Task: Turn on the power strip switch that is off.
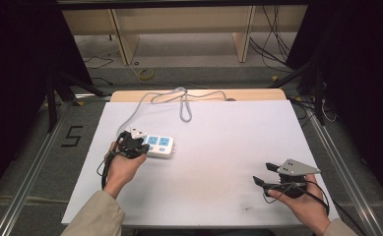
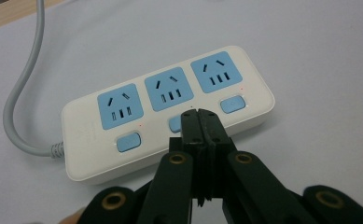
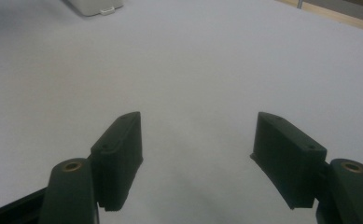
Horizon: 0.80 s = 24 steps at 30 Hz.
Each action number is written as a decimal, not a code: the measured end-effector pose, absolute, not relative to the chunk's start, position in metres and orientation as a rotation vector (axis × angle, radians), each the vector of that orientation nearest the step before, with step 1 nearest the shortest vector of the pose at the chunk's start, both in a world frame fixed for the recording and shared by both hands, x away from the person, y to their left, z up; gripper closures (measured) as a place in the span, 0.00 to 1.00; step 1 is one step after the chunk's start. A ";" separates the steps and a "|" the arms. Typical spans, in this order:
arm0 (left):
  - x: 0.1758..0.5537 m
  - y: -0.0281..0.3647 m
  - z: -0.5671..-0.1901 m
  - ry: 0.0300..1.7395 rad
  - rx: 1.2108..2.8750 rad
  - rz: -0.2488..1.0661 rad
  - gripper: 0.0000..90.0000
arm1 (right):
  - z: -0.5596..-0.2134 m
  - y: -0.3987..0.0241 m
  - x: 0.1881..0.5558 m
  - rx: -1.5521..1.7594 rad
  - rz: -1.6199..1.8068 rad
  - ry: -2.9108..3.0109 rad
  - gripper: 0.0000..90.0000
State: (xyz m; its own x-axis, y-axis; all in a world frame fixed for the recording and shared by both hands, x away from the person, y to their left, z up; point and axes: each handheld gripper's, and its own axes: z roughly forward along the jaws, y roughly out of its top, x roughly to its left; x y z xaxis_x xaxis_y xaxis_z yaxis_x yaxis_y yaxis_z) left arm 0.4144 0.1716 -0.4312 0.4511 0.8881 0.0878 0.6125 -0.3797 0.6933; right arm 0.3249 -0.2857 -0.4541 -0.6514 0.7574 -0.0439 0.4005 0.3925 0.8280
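**Closed gripper tips on the middle switch of the power strip**

The white power strip point(image 2: 170, 116) lies on the left half of the white counter point(image 1: 228, 162), its grey cable point(image 2: 18, 93) running off toward the far edge, where it loops. It has three blue sockets, each with a blue switch below. The left gripper point(image 2: 199, 116) has its jaws pressed together with nothing between them, and their tips sit over the middle switch point(image 2: 174, 123), partly covering it; whether they press it I cannot tell. The right gripper point(image 3: 195, 158) is held well apart from the strip at the counter's near right, jaws wide apart and empty above bare surface.
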 end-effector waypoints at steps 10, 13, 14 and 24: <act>0.420 0.170 -0.434 1.257 2.131 0.622 1.00 | -0.454 -0.286 0.325 1.003 1.163 2.237 0.37; 0.423 0.169 -0.435 1.263 2.132 0.625 1.00 | -0.454 -0.286 0.325 1.002 1.166 2.237 0.37; 0.423 0.169 -0.435 1.263 2.132 0.625 1.00 | -0.454 -0.286 0.325 1.002 1.166 2.237 0.37; 0.432 0.167 -0.439 1.271 2.145 0.616 1.00 | -0.454 -0.286 0.324 1.002 1.166 2.239 0.37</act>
State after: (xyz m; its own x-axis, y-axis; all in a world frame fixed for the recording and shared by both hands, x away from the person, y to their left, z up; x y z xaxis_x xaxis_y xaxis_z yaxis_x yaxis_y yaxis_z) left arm 0.4319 0.1667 -0.4388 0.4435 0.8907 0.1000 0.6305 -0.3893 0.6715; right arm 0.3244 -0.2863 -0.4541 -0.6506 0.7585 -0.0374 0.4041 0.3874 0.8287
